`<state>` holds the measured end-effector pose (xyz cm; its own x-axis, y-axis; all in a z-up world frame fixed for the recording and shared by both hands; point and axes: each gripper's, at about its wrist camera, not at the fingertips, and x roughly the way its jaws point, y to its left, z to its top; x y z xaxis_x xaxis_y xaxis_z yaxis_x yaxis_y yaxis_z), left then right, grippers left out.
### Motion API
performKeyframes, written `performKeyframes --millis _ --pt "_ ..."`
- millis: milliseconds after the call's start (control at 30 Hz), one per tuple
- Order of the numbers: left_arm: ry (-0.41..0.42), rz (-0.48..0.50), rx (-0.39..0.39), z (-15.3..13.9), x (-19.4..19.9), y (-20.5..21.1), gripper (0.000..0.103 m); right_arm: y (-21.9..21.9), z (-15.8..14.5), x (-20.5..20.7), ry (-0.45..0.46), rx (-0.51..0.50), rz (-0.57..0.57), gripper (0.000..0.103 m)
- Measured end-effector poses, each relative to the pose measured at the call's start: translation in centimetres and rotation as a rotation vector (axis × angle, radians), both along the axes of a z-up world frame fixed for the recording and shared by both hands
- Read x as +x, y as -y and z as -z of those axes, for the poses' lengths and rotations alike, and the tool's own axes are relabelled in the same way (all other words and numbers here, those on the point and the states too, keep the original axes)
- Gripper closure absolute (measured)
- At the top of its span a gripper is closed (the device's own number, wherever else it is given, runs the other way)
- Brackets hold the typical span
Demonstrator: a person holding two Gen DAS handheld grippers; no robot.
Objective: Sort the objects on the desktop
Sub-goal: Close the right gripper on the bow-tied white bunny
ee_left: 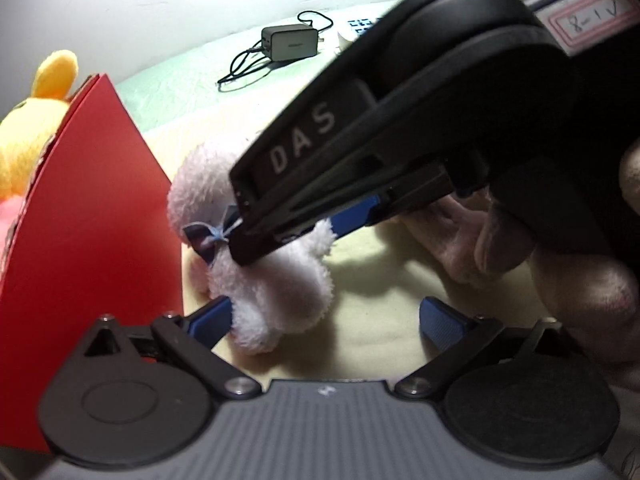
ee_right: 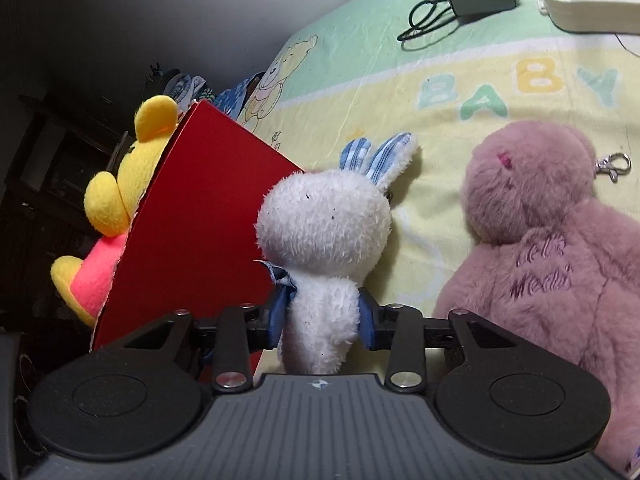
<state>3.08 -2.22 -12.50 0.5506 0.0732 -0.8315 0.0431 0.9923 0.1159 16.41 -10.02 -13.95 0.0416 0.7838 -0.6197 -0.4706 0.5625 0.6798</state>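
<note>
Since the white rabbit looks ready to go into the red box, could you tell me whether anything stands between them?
Nothing visible does. The right claw is shut on the white rabbit, right beside the red box. Only the box's own near wall must be cleared. A yellow bear already sits inside.
</note>
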Motion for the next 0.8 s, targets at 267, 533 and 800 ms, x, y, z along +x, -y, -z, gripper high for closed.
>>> performKeyframes --millis 267,533,800 --pt "0.026 0.083 -0.099 -2.1 -2.9 -0.5 0.003 2.0 -0.7 -3.0 -0.030 0.005 0.001 0.073" --pt "0.047 0.171 -0.183 -4.4 -5.9 -0.4 0.002 5.6 -1.7 -6.8 -0.056 0.032 0.056 0.075" --pt "0.006 0.129 -0.291 -3.0 -5.1 -1.5 0.002 7.9 -0.5 -8.5 -0.107 0.079 0.200 0.055"
